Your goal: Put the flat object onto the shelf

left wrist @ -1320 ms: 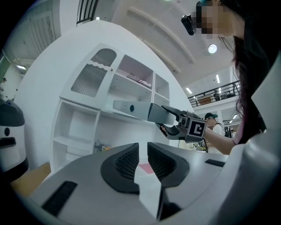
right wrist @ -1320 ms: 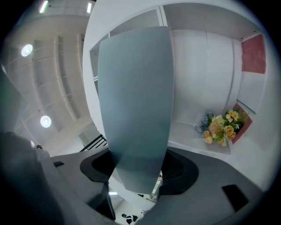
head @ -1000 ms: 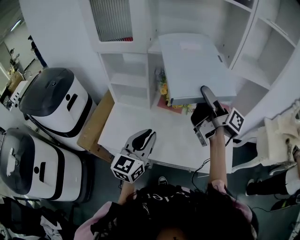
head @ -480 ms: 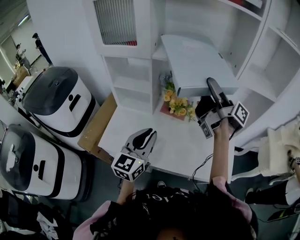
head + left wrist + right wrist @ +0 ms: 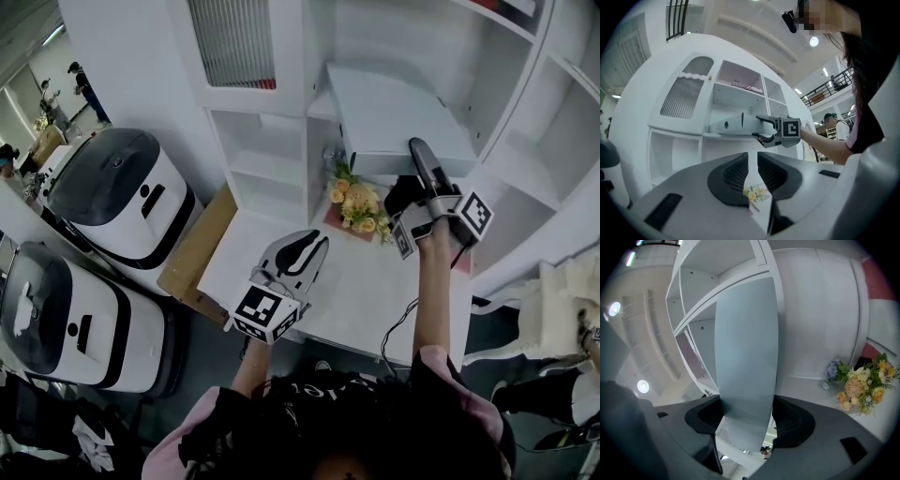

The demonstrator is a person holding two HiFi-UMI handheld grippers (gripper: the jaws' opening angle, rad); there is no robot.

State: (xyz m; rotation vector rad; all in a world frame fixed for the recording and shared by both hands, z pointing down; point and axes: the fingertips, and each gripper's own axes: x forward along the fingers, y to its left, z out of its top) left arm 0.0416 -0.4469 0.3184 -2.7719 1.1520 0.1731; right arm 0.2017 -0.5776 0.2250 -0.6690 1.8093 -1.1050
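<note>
Your right gripper [image 5: 424, 161] clamps flat object [image 5: 389, 108] by near edge, level, so far end reaches over shelf [image 5: 316, 105]. Your left gripper [image 5: 309, 246]: jaws together, empty, held clear above table [image 5: 366, 291].

The flat object [image 5: 394, 117] in the right claw [image 5: 419, 155] looks smooth and matt, pale grey plastic or card. The claw's pads [image 5: 794, 420] are black, ribbed and rubbery, and its body is matt grey plastic. The shelf [image 5: 258, 117] ahead of it and the worktop [image 5: 366, 291] beneath are smooth white with a slight sheen. Left of the left claw [image 5: 314, 246], a brown board [image 5: 192, 248] looks like wood.
</note>
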